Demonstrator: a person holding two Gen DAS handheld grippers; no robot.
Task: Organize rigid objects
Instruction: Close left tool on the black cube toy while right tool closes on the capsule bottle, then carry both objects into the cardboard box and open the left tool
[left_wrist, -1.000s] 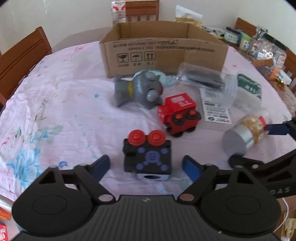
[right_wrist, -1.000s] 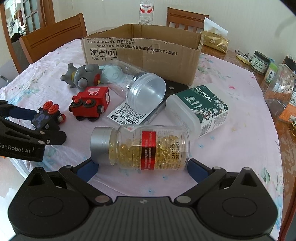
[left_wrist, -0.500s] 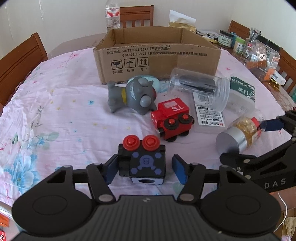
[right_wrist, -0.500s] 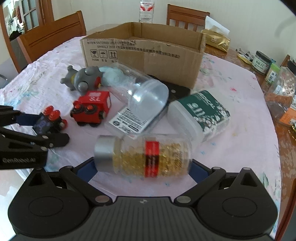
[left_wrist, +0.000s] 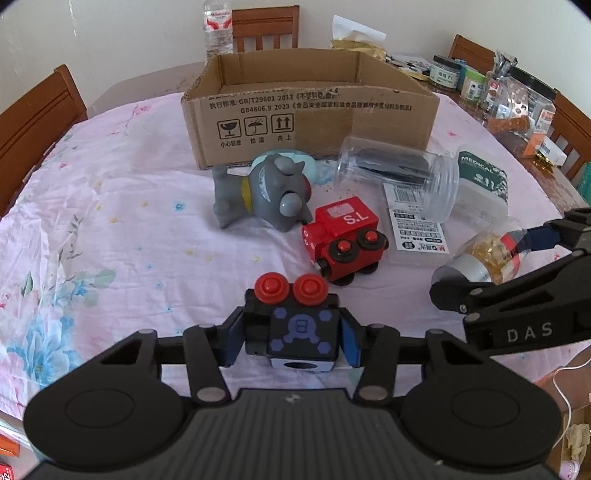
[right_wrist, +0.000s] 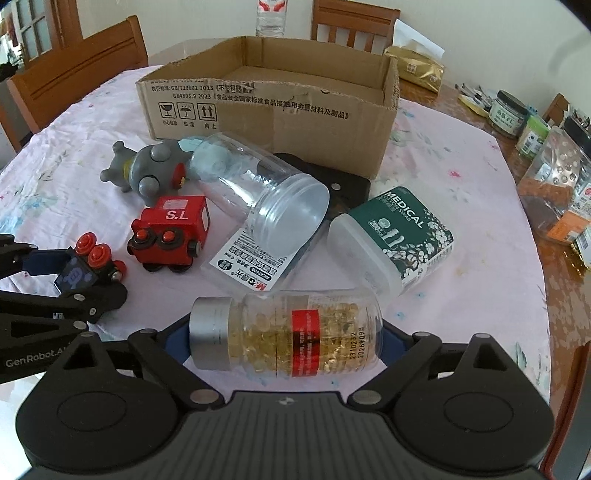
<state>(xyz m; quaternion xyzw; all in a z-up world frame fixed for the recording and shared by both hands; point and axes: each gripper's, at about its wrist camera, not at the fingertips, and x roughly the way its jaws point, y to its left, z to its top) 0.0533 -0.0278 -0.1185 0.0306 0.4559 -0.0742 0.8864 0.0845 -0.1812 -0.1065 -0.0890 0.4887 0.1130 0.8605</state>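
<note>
An open cardboard box (left_wrist: 310, 110) is sitting at upper centre on the pink floral surface (left_wrist: 110, 221). Low in the right wrist frame, the right gripper (right_wrist: 284, 336) has just been closing and is clasping a lying capsule bottle (right_wrist: 288, 332) end to end. At lower centre of the left wrist view, the left gripper (left_wrist: 291, 339) is clenching a black toy block (left_wrist: 295, 328) with red buttons.

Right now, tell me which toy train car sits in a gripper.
The black toy train car with red wheels, clamped in the left gripper; the red toy train car lies free on the tablecloth.
</note>
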